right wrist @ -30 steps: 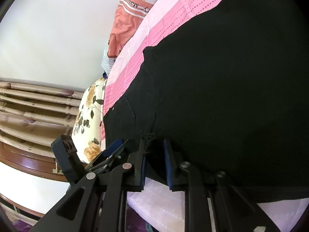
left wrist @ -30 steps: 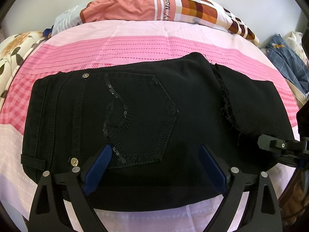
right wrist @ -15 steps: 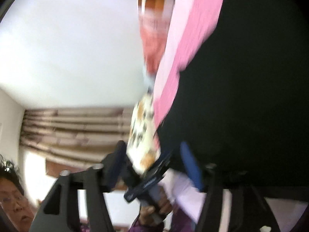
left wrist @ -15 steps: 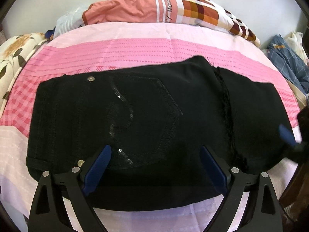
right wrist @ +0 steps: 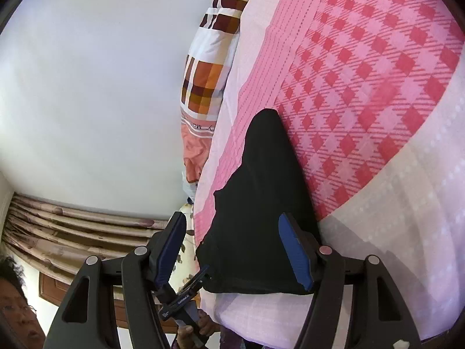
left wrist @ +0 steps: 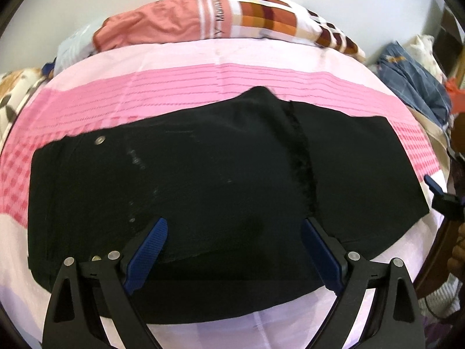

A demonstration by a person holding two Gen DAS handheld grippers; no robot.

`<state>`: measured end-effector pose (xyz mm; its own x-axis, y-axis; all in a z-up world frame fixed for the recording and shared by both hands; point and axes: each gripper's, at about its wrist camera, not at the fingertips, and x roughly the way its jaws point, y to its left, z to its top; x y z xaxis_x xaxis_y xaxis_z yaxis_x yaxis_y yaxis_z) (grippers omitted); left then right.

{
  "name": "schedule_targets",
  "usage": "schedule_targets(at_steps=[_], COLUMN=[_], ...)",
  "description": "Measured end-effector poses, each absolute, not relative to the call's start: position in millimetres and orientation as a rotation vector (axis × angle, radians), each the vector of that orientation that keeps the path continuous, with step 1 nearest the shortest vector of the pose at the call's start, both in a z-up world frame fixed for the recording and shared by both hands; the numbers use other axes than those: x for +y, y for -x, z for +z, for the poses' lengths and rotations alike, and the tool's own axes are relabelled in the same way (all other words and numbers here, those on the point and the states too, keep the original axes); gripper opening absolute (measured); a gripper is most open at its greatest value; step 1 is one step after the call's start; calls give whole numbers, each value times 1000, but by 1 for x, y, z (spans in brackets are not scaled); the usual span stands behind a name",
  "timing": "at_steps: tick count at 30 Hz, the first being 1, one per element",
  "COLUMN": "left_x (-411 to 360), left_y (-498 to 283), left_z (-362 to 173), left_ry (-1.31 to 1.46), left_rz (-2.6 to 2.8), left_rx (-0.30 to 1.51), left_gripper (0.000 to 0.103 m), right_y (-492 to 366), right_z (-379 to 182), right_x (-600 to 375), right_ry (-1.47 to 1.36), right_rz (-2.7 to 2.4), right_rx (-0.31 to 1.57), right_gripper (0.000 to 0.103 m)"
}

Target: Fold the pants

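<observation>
1. We see a bed covered by a pink sheet (left wrist: 221,78) with pale, striped and checked bands.
2. Along the bed's far edge lies a pillow (left wrist: 221,17) in salmon, white and an orange-brown check.
3. At the bed's far left corner sits a floral cloth (left wrist: 11,93).
4. Off the right edge we see blue checked fabric (left wrist: 412,84).
5. Brownish curtains (right wrist: 72,226) hang under a white wall (right wrist: 87,87).

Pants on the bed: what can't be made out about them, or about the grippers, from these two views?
- Left wrist view: the near edge of the pants lies behind the left gripper.
- Same view: the pocket stitching is blurred and dark.
- Same view: the right gripper is cut off by the right edge; only one pad shows.
- Right wrist view: how many layers the pants are folded into does not show edge-on.
- Right wrist view: the left gripper is half hidden behind the right gripper's finger.
</observation>
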<state>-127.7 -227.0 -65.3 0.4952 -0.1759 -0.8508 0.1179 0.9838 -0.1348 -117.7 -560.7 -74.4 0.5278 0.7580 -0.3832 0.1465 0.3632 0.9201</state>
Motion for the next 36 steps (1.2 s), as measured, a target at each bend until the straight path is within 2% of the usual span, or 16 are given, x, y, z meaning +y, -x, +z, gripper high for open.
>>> schedule_targets(at_steps=[5,8,15,18,23,26,27,29,36], left_x=[-231,-229,-234,-245,-256,-257,-257,-260,-267], left_y=[115,110,106,98,91,87,86,82,83], left_z=[-71,-73,-74,-86,-91,-93,-92,-96,-101], left_ry=[174,237,400,443,506,538,528,521,505], left_rz=[-252,-274,-470,-536,-604,-595,-591,-592,-601], left_rx=[1087,1094,1121,1205,1266,1296,1303,1342,1378], left_gripper=[93,93,93,93,92,87,77,1,3], right_y=[113,108,106,106,108,110,110,111,111], right_z=[-72,-83,-53,-59,-72,-73,-73,-72,-77], right_x=[-553,-537,-524,-521,-532,-540,-541,-541,-538], right_ry=[-1167,-1095,-1007,-1075,-1178,-1243,-1249,-1239,-1255], right_rz=[537,508,585,610,579,575,570,557,530], right_rx=[961,1078,1004,1000,999,971,967,974,1013], right_gripper=[64,65,67,72,75,80,83,87,92])
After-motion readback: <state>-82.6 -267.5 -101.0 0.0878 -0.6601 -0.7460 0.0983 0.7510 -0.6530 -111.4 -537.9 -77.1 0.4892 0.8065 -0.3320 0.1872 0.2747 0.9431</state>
